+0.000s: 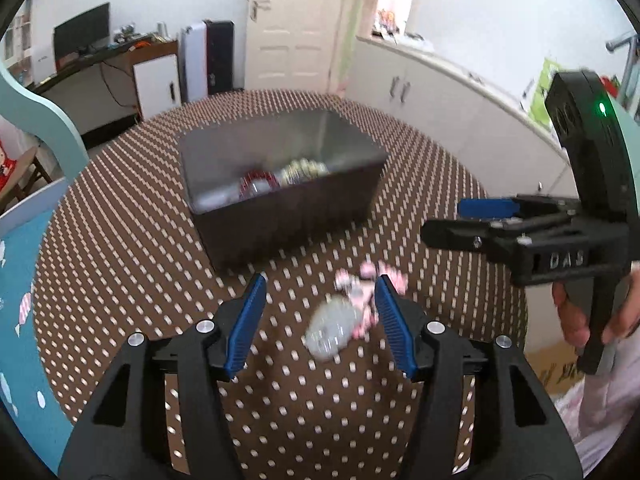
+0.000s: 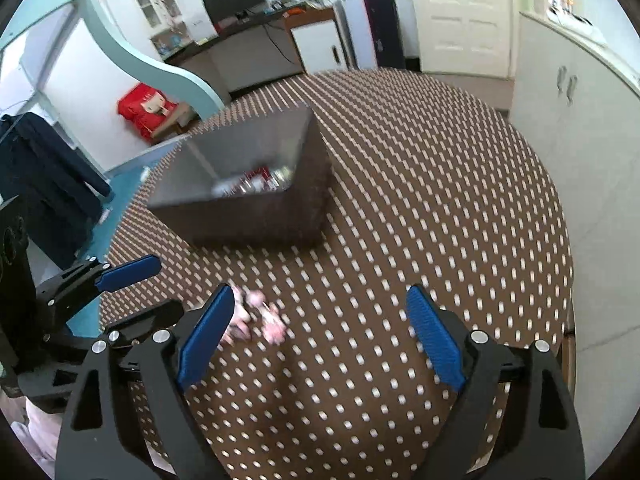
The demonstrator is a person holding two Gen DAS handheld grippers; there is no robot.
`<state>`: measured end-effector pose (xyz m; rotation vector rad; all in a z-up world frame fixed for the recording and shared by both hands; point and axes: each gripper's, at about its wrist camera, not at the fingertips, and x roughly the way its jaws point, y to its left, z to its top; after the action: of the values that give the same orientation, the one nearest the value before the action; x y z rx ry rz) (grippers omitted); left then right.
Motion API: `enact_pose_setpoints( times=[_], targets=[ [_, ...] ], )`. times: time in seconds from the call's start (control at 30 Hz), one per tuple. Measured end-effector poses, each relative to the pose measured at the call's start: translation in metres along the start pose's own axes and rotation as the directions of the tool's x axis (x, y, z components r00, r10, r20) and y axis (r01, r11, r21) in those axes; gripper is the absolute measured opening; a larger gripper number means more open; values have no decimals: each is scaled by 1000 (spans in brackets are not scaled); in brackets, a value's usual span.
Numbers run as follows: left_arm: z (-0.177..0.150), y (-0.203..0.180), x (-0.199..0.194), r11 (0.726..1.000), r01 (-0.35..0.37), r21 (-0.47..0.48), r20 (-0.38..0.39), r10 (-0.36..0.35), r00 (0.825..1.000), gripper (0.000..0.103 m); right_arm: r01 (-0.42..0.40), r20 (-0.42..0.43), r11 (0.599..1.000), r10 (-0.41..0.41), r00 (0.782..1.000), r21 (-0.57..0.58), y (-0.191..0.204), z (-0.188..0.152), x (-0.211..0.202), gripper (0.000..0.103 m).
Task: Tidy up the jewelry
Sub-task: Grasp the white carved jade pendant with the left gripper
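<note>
Some jewelry already lies in the bin (image 1: 280, 184) ahead. A pink bracelet (image 1: 362, 300) remains on the bench (image 1: 120, 240), between the left hand-held gripper's (image 1: 320, 320) spread fingers. The right hand-held gripper (image 2: 320, 336) is spread, empty.

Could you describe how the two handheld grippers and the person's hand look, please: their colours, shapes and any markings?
Both grippers, left gripper and right gripper, have black angular plastic frames, silver round bolts and flat blue ribbed fingers. Seen from the left wrist view, the right gripper's body bears raised letters that look like "DAS", with a green light on the black housing above. A bare hand grips its handle; a pale pink sleeve shows below.
</note>
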<state>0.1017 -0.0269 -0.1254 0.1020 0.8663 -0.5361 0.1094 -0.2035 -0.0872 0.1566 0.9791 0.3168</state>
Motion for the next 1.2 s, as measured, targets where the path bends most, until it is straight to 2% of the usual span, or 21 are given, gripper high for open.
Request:
enact_pose_setpoints(
  times=[0.13,0.23,0.37,0.47,0.63,0.77,0.83,0.9,1.17,1.2],
  targets=[
    [-12,-2,13,1000,7,21,-40,-7,999,57,-4,-31,1000,5,1000,30,-5,-12,3,85],
    [-17,0,19,999,42,20,-44,-41,998,56,-8,-31,999,9,999,38,-6,-13,1,85],
    [-23,0,25,999,38,29,-30,-37,999,35,-5,-27,999,6,1000,33,-4,-12,-1,85],
    [-25,3,25,999,36,13,-22,-36,999,27,-3,-34,999,4,999,34,-4,-15,1,85],
    [-27,8,23,999,47,-23,-11,-47,999,27,12,-42,1000,-12,999,8,1,-15,7,85],
    [-26,15,22,998,28,-57,-4,-28,1000,26,1,-34,998,-3,999,-58,17,-15,9,84],
    [-24,20,20,997,22,-71,-1,-22,1000,26,0,-38,997,-3,999,-79,23,-15,13,79],
    [-26,21,17,997,11,-77,0,-11,1000,26,11,-49,996,-15,999,-89,27,-13,19,61],
    [-29,36,11,990,19,-142,18,-17,1000,26,40,-59,977,-54,997,-207,53,-9,35,57],
    [-30,38,10,989,26,-149,21,-23,1000,26,59,-49,970,-73,996,-237,58,-10,37,53]
  ],
)
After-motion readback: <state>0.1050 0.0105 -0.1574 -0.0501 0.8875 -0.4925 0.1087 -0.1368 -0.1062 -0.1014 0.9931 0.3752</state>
